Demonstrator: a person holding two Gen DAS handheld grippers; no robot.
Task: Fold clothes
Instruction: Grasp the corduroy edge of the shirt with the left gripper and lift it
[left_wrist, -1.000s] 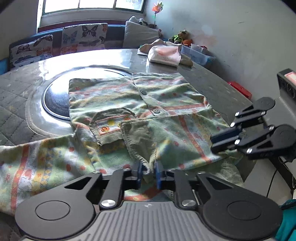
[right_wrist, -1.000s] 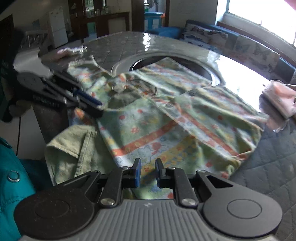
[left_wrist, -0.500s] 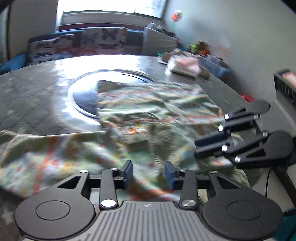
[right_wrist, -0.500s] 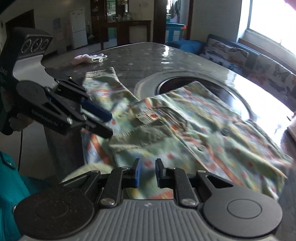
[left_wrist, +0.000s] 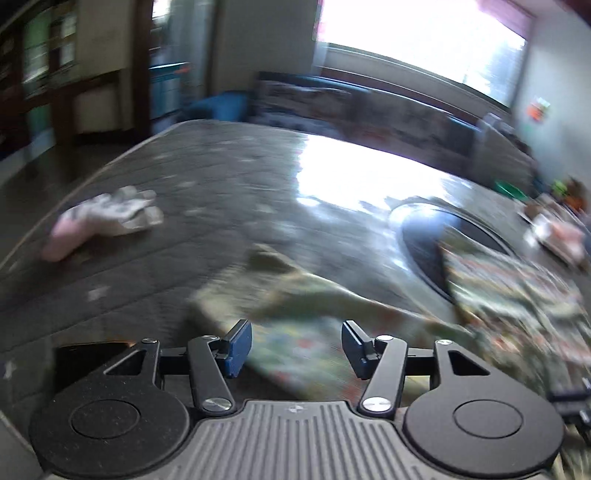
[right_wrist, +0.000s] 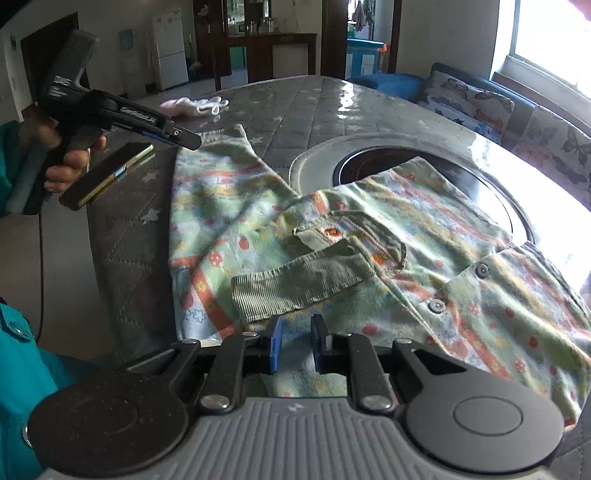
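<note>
A green patterned child's top (right_wrist: 424, 236) lies spread on the grey quilted table (right_wrist: 295, 107). One sleeve, with a corduroy cuff (right_wrist: 306, 284), is folded across its front. The other sleeve (right_wrist: 207, 192) stretches out to the left. My right gripper (right_wrist: 297, 341) sits at the top's near hem, its narrow jaws shut on the fabric. My left gripper (right_wrist: 184, 138), held in a hand (right_wrist: 70, 162), hovers above the outstretched sleeve's far end. In the blurred left wrist view the left gripper (left_wrist: 297, 347) is opening, with the sleeve (left_wrist: 295, 291) lying below it, not pinched.
A phone (right_wrist: 107, 175) lies at the table's left edge under the left gripper. A pink and white cloth (right_wrist: 195, 105) lies farther back. A dark round inset (right_wrist: 369, 162) sits mid-table. A cushioned bench (right_wrist: 480, 103) runs behind. A teal sleeve (right_wrist: 22, 369) is near left.
The left gripper let go of the corduroy cuff, leaving that sleeve folded on the front, opened its jaws and swung left over the other sleeve. The right gripper shifted a little, still gripping.
</note>
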